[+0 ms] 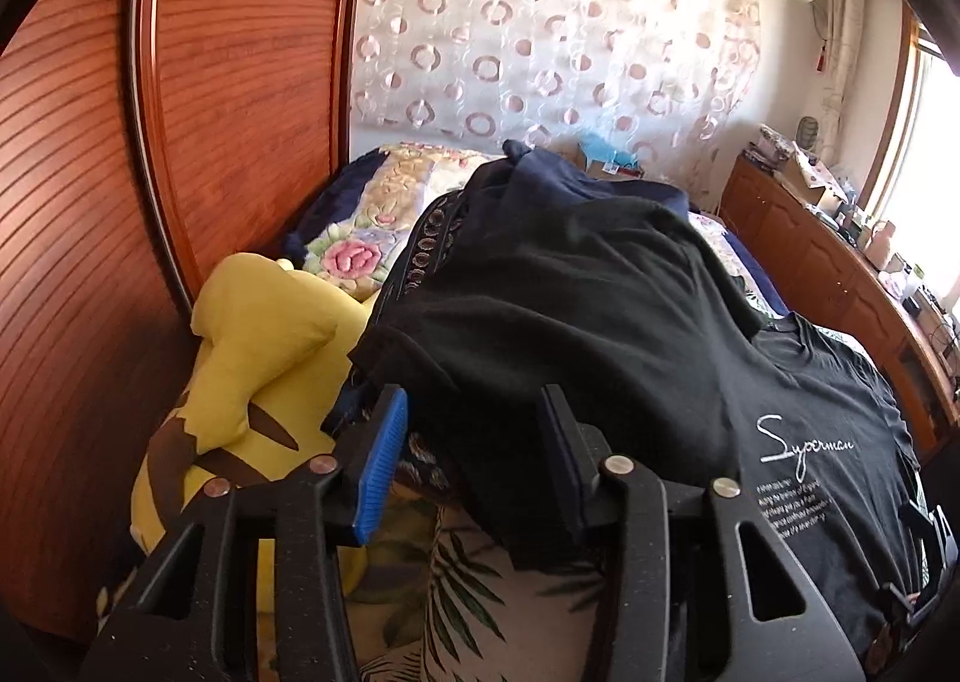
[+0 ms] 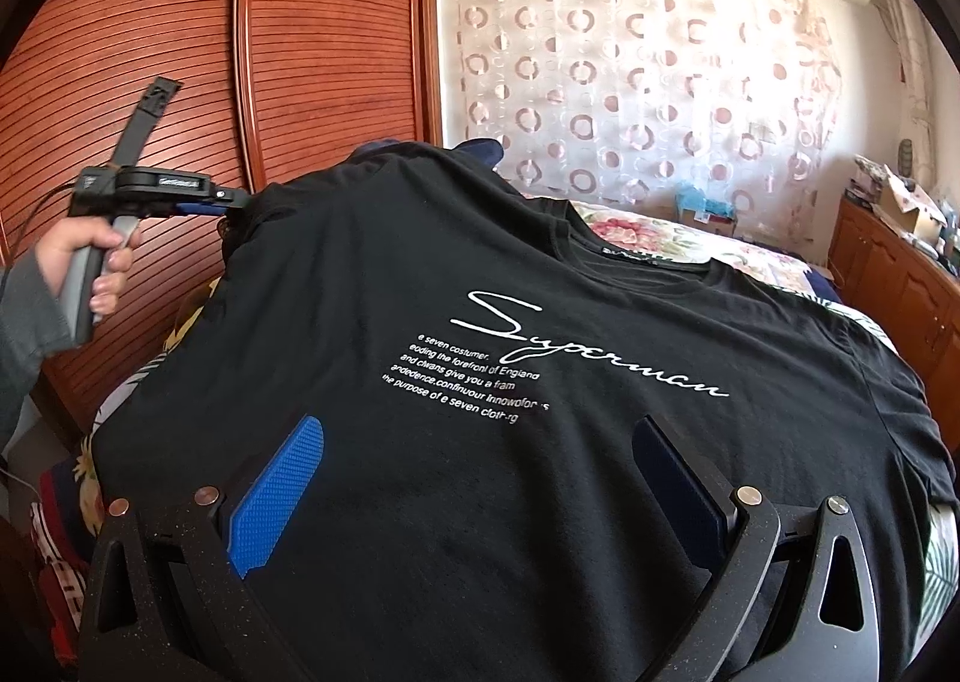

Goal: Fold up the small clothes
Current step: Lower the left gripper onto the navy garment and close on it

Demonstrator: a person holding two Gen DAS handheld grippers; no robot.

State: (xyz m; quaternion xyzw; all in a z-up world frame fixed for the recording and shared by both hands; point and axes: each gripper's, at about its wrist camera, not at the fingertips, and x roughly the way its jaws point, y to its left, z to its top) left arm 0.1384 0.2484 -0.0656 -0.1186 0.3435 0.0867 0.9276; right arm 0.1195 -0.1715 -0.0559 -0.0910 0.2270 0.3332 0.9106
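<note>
A black T-shirt (image 2: 480, 382) printed "Superman" lies spread on the bed (image 2: 678, 235), its left sleeve edge lifted between the pads of your left tool (image 1: 474, 442); whether those pads pinch the cloth cannot be told. Your right tool (image 2: 480, 478) hovers over the shirt's lower front, jaws wide apart. A yellow plush toy (image 1: 240, 370) lies beside the wooden wardrobe doors (image 1: 120, 202).

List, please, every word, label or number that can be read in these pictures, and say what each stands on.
"Superman", white script on the black T-shirt.
"e seven costumer." / "eoding the forefront of England" / "and civians give you a fram" / "ardedence.confinuour innowofor" / "the purpose of e seven cloth": small print beneath; line ends unclear.
Neck label: too small.
Left tongs label: blurred.
</note>
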